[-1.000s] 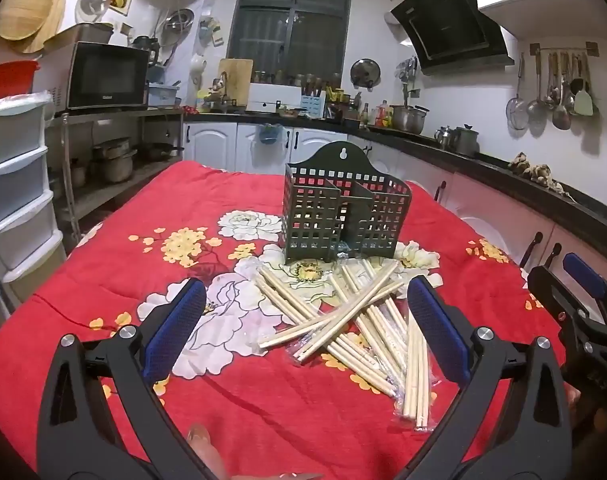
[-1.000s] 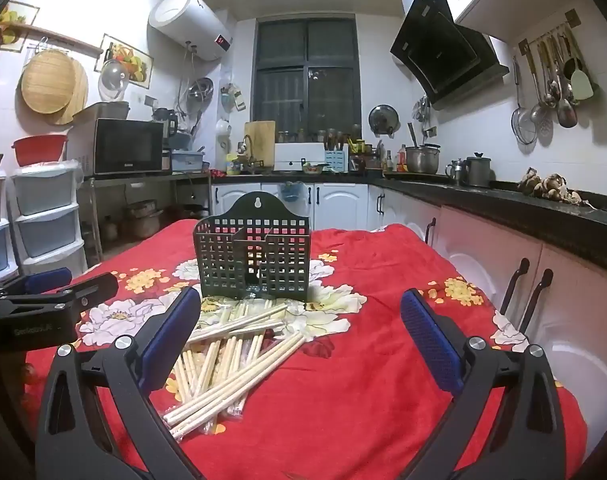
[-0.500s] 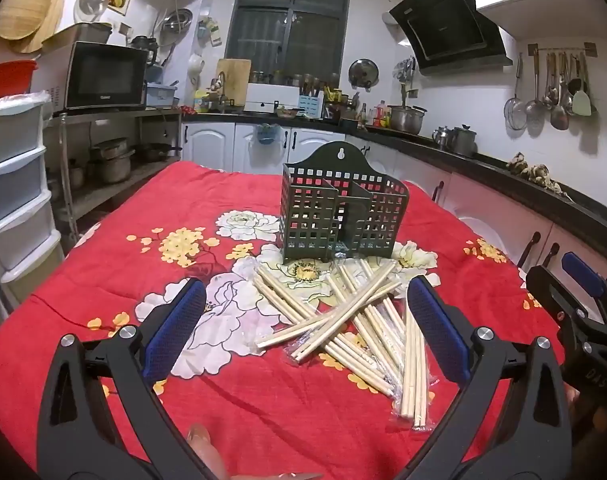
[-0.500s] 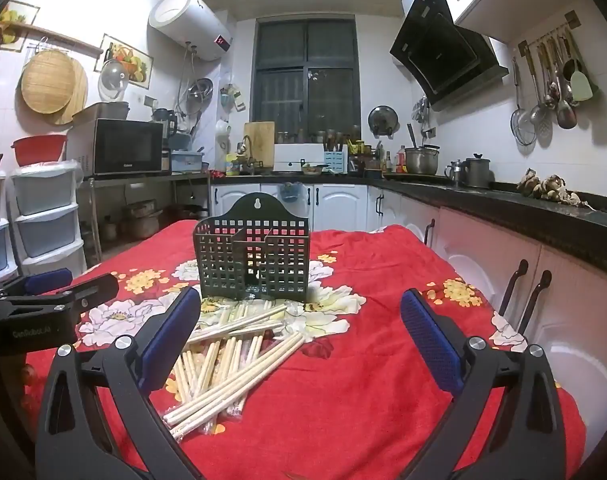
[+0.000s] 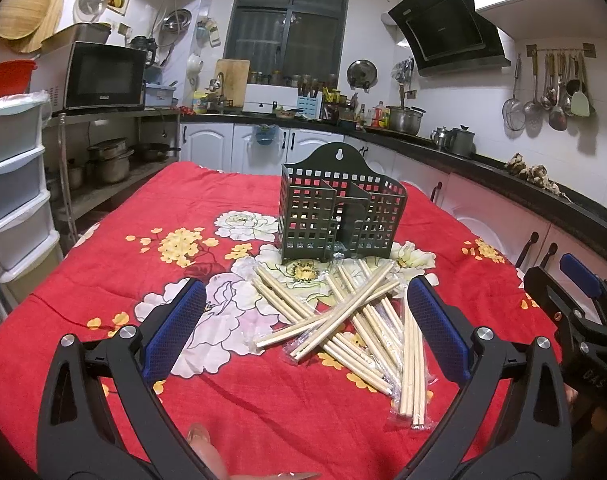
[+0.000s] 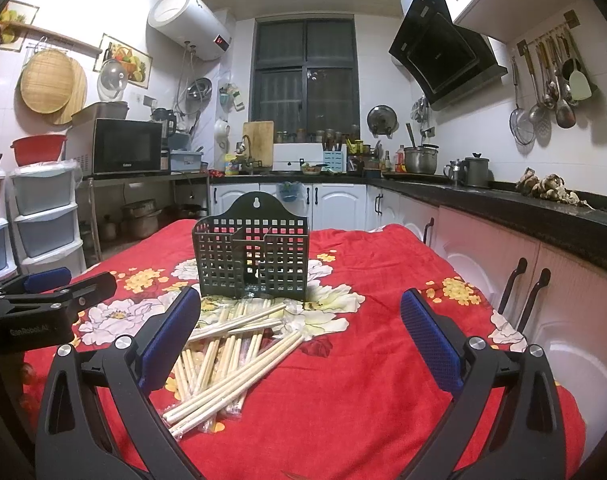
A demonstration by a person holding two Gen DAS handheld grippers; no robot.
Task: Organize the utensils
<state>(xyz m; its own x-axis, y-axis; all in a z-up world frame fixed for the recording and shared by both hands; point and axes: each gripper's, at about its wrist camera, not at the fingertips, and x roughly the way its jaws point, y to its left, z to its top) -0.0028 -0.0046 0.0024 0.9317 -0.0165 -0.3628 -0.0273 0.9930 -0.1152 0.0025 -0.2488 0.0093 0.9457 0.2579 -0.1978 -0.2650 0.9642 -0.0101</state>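
On the counter [image 5: 103,280], which is draped in a red flowered cloth, the chopsticks [image 5: 343,320] lie in a loose crossed heap, most of them in clear plastic sleeves, just in front of the dark green lattice holder [image 5: 339,216]. That holder stands upright with its compartments empty as far as I can see through the grid. None of the sticks is in it yet, so I judge the task to be at its very start: I am lining up for the first pick.

My left gripper [image 5: 307,328] hangs above the near edge of the heap with its blue pads spread wide and nothing between them. My right gripper [image 6: 299,336] is likewise spread wide and empty, off to the right of the pile, over bare cloth; in the left view it shows at the far right edge.

For the next move I would lower one gripper over a single sleeved pair on top of the heap, perhaps the long pair lying slantwise across the others, and close across its width. The sleeves look slippery and the sticks overlap, so a careless grasp could drag neighbours along. Then the pair must be tipped upright to drop into a compartment.
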